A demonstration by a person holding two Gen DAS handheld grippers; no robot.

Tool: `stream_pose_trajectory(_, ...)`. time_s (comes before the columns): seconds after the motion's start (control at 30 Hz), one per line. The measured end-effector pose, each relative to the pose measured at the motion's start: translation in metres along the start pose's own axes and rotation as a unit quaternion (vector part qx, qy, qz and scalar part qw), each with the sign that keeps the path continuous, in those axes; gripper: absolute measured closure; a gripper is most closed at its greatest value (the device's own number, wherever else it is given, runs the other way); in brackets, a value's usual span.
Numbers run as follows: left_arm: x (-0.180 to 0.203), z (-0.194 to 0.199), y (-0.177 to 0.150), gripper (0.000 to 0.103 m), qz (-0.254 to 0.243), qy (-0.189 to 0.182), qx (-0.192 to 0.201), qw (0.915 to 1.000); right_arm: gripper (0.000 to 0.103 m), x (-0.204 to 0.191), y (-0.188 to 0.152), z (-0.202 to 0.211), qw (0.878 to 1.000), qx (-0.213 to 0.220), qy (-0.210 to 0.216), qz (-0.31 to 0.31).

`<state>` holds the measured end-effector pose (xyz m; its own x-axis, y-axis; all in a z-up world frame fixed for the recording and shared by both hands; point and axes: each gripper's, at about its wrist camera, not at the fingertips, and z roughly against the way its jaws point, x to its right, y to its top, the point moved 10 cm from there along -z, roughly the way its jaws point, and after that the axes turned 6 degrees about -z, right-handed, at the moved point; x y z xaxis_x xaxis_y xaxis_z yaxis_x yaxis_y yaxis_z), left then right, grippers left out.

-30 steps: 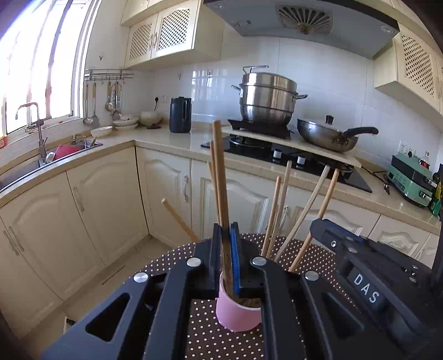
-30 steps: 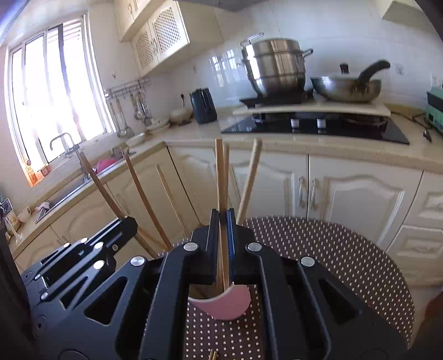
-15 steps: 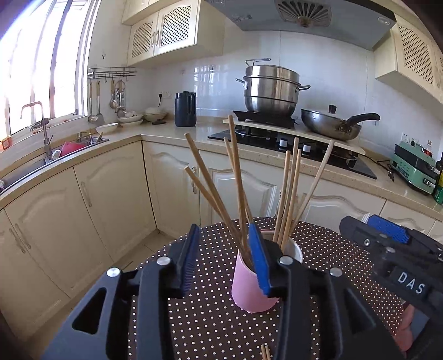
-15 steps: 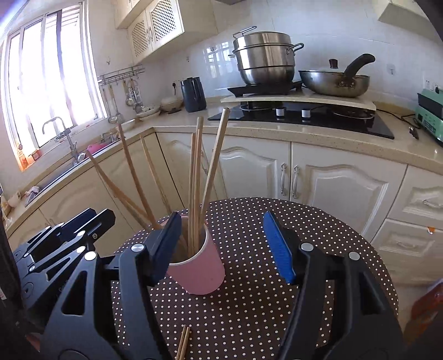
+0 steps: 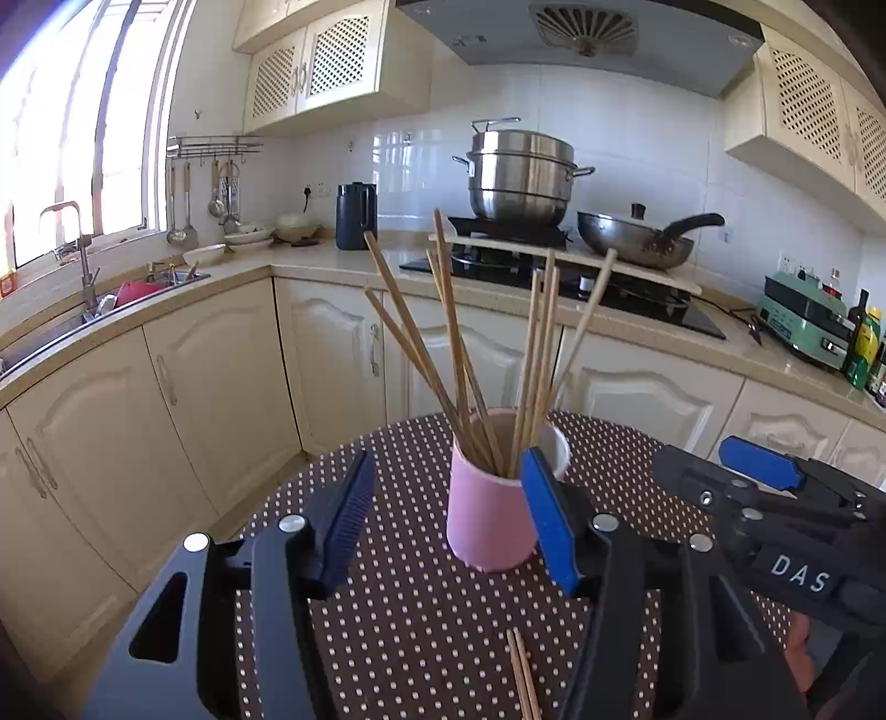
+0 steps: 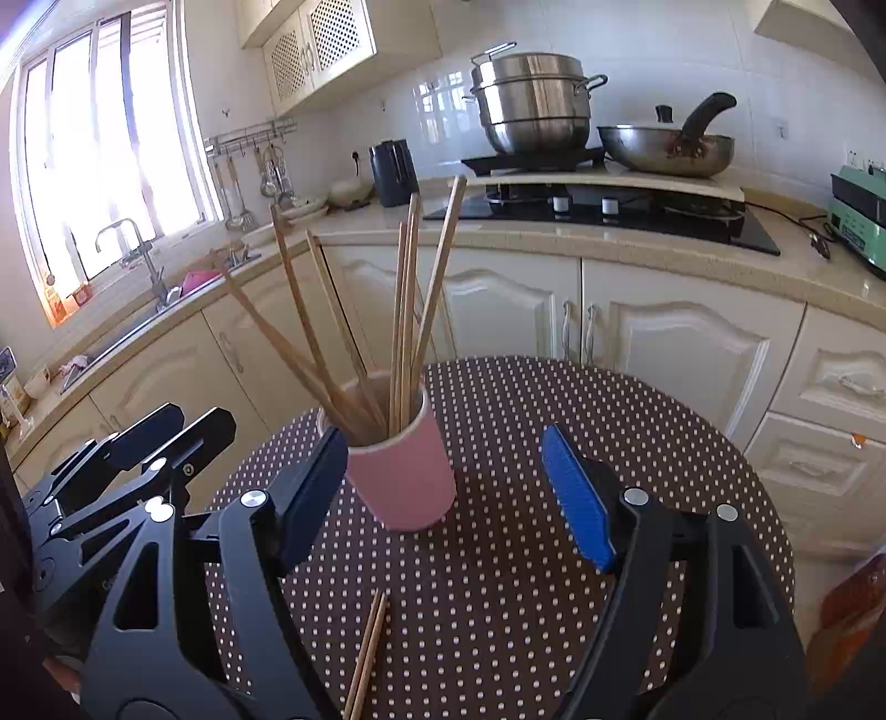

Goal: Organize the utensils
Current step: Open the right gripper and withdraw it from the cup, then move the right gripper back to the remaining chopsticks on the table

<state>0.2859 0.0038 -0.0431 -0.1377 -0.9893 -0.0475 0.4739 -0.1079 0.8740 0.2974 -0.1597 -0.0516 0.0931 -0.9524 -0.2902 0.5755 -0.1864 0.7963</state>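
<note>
Nearest, two loose chopsticks (image 5: 520, 673) lie side by side at the near edge of the dotted desk (image 5: 421, 626). Above it the left hand-held gripper (image 5: 443, 520) and right hand-held gripper (image 6: 443, 490) are both spreading, pinching nothing. Farther in, toward the desk's middle, the pink cup (image 5: 490, 520) stands upright holding a fan of chopsticks (image 5: 531, 354).

A home kitchen. Cream cabinets (image 5: 221, 382) beneath a stone counter, sink with tap (image 5: 77, 260) under the window at nine o'clock, stacked steel steamer pot (image 5: 520, 177) and wok (image 5: 637, 241) on the hob at twelve, extractor hood (image 5: 581, 39) above, kettle (image 5: 356, 216) alongside.
</note>
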Motion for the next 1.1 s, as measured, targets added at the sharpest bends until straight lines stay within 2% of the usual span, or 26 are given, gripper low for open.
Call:
stream_pose_trajectory(0.27,0.002,0.002,-0.046,0.045,-0.001,-0.003,-0.031,0.9995,0.027,0.006,-0.057,-0.011,0.999,-0.053,-0.007,-0.009)
stream_pose_trajectory(0.67,-0.015,-0.011,-0.124,0.045,0.036,0.003,-0.116,0.9926,0.027,0.010,-0.118,-0.026,0.993,-0.117,-0.020,0.007)
stream_pose_trajectory(1.1,-0.027,-0.018,-0.159,0.045,0.053,-0.001,-0.158,0.9860,0.027,0.000,-0.163,-0.038,0.986,-0.164,-0.032,0.016)
